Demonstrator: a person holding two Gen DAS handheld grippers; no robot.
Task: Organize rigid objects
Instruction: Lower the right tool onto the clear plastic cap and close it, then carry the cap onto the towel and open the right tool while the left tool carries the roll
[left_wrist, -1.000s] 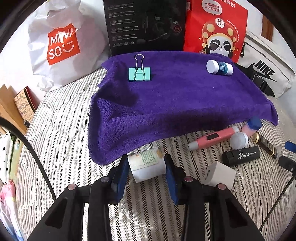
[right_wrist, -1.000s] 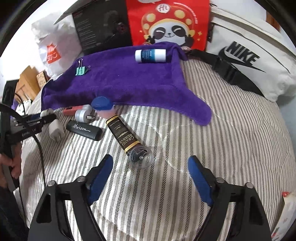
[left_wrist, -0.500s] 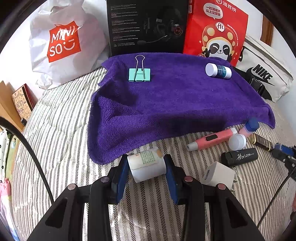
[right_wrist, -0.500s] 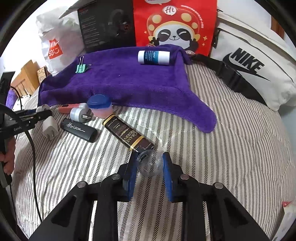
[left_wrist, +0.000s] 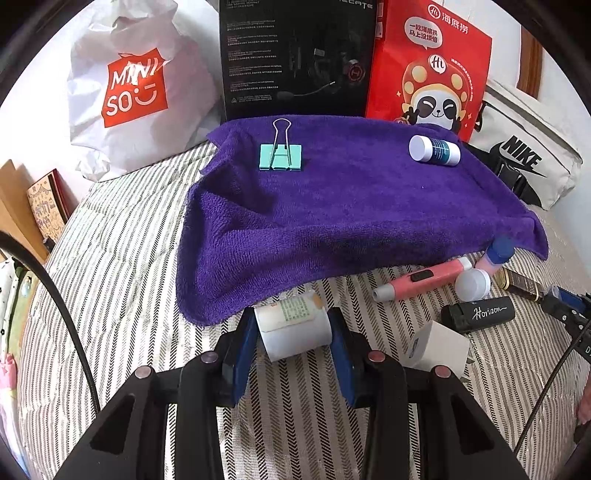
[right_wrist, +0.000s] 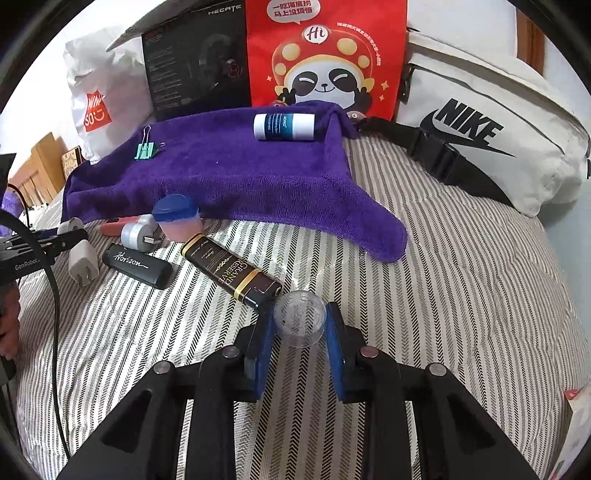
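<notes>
Gripping a white labelled bottle (left_wrist: 293, 328) in my left gripper (left_wrist: 293, 336), I have it just off the near edge of the purple towel (left_wrist: 351, 206). My right gripper (right_wrist: 300, 325) has just closed onto the clear cap (right_wrist: 300, 321) of the dark tube (right_wrist: 231, 271) lying on the striped bedcover (right_wrist: 461, 295).

Each handheld gripper is built from matte black plastic with angular, triangular cut-outs in the frame. The left gripper (left_wrist: 293, 334) and the right gripper (right_wrist: 300, 325) each carry two flat blue pads (right_wrist: 263, 350) on the inner finger faces. Round metallic screw heads (right_wrist: 367, 351) sit at the finger pivots. A black cable (left_wrist: 62, 295) curves past the left unit. White "GenRobot" lettering (right_wrist: 26, 266) marks the left unit's side.
</notes>
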